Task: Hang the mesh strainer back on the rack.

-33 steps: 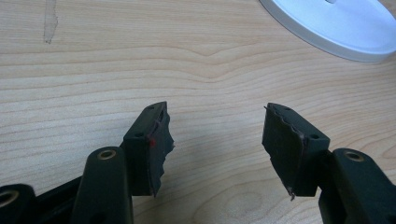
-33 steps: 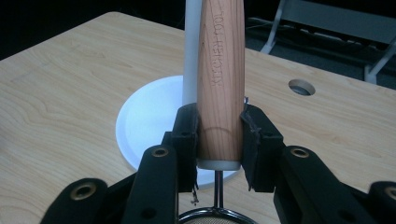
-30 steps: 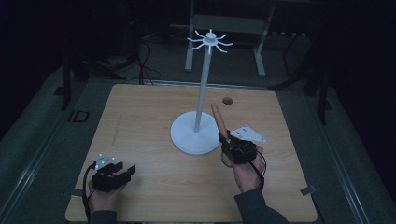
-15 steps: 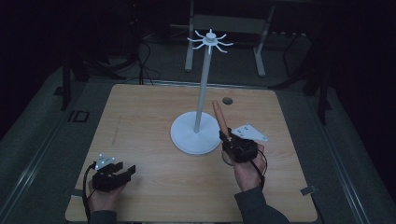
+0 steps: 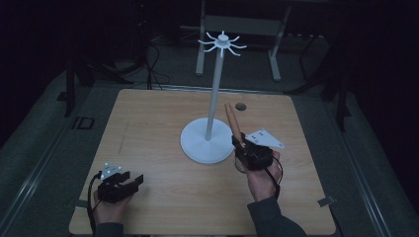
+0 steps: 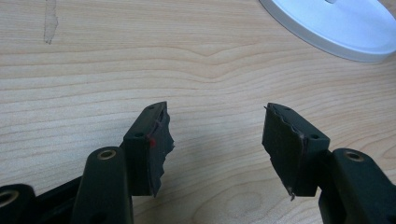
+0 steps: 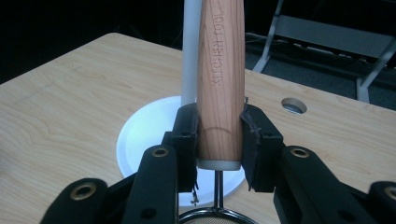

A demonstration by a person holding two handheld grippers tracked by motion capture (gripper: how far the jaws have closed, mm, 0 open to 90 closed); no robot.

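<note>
- Right tongs (image 7: 219, 140) clamped on wooden handle (image 7: 220, 79) of a kitchen strainer; jaws pressed against both sides of the handle's lower end, metal ring and mesh rim (image 7: 212, 215) hanging just below.
- In high view, right tongs (image 5: 245, 148) raised just beside the white stand (image 5: 212, 106), handle (image 5: 232, 118) tilted up and away toward the pole.
- Left tongs (image 6: 215, 140) wide open, nothing between jaws; resting low over the desk (image 6: 140, 56), well apart from the stand's base (image 6: 336, 28). Same in high view: left tongs (image 5: 120, 183) near front-left corner of desk (image 5: 148, 123).
- Judged step: carrying strainer toward the hooks (image 5: 222, 43) at top of stand for hanging.
- Risk: grip low on a smooth, round handle; rotation or slip between the pads likely if the handle is swung sharply.
- Risk: handle near the pole; a sideways knock could rock the tall, thin stand, unsteadied by the left tongs.
- Risk: hooks small and high up; hanging loop or hole on the handle not visible, so a miss at the hook and a drop onto the desk possible.
- Mesh bowl hidden below the jaws; clearance over the base cannot be told.
</note>
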